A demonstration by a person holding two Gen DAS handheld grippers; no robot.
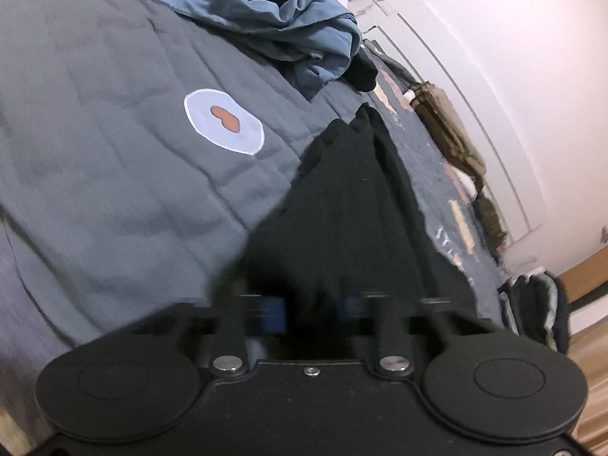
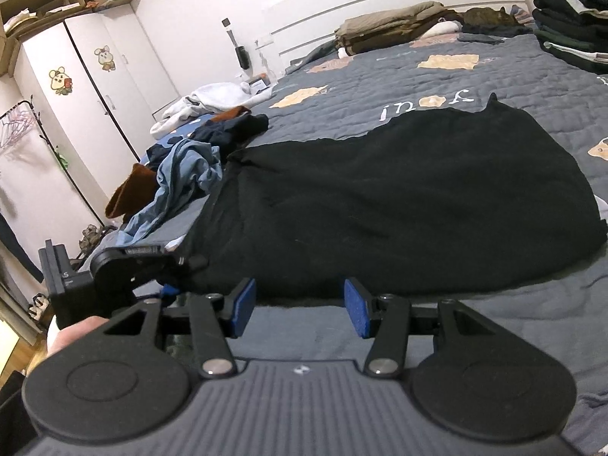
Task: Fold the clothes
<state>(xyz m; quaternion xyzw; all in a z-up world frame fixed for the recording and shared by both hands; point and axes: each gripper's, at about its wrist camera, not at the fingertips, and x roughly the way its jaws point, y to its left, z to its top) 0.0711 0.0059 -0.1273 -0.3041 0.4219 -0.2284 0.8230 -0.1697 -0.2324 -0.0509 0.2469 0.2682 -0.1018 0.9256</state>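
Folding under way: black garment [image 2: 399, 197] spread flat across a bed, its near hem just beyond the right gripper [image 2: 300, 309].
Surface: quilted grey bedspread [image 2: 475, 87] with tan patches and white lettering; smoother grey sheet [image 1: 95, 133] on the left side, bearing a pale oval patch [image 1: 224, 121] with an orange blot.
Room: white walls; white wardrobe [image 2: 87, 87] with two cartoon stickers and cardboard boxes on top; pale wooden floor at the edge of the left wrist view.
Left gripper [image 1: 315, 311]: blurred, blue pads drawn close on a bunched corner of the black garment, cloth rising away in soft pleats.
Right gripper: blue pads standing apart, nothing between them, grey sheet below.
Textures: black fabric matte and slightly fuzzy; crumpled blue shirt [image 2: 186, 174] thin and creased, lying beside the black garment's far-left edge.
Elsewhere on the bed: folded dark stack [image 2: 570, 19] at far right; olive and khaki pile [image 2: 391, 26] by the headboard; white and rust-brown clothes heaped at left.
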